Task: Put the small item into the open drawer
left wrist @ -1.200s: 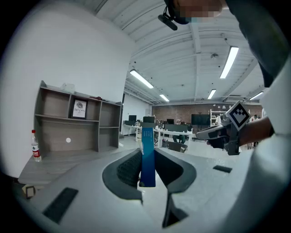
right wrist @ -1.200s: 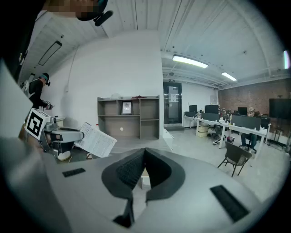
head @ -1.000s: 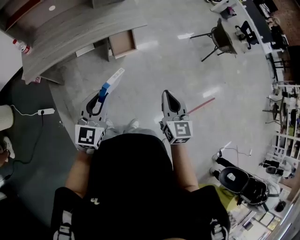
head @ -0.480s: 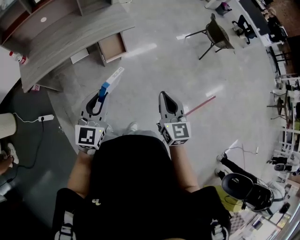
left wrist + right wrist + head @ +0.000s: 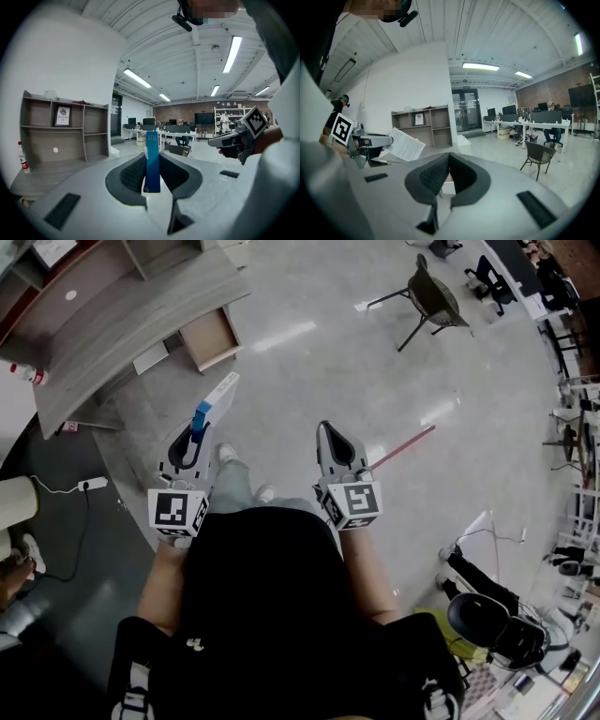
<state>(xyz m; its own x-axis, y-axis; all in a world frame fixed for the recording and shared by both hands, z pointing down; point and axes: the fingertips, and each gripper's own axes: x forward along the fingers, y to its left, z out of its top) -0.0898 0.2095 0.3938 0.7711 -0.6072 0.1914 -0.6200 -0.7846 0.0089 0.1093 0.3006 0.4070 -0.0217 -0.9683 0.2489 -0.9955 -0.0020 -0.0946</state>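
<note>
left hand-held gripper (image 5: 195, 434) pinches a thin flat blue-and-white box (image 5: 152, 161), print unreadable; right hand-held gripper (image 5: 336, 432) jaws closed, empty; open wooden drawer (image 5: 210, 338) ahead.

Stepped forward since a second ago. Swung a grey-trousered leg (image 5: 231, 486) and white shoe (image 5: 225, 453) out ahead, just beside the left gripper (image 5: 195, 432). Shifted the open drawer (image 5: 208, 337) and desk (image 5: 122, 320) leftward in the head view, above and left of the blue-and-white box (image 5: 220, 395) tip. Carried the chair (image 5: 427, 296) toward the top edge, bottle (image 5: 26, 374) and power strip (image 5: 94, 484) lower down.
</note>
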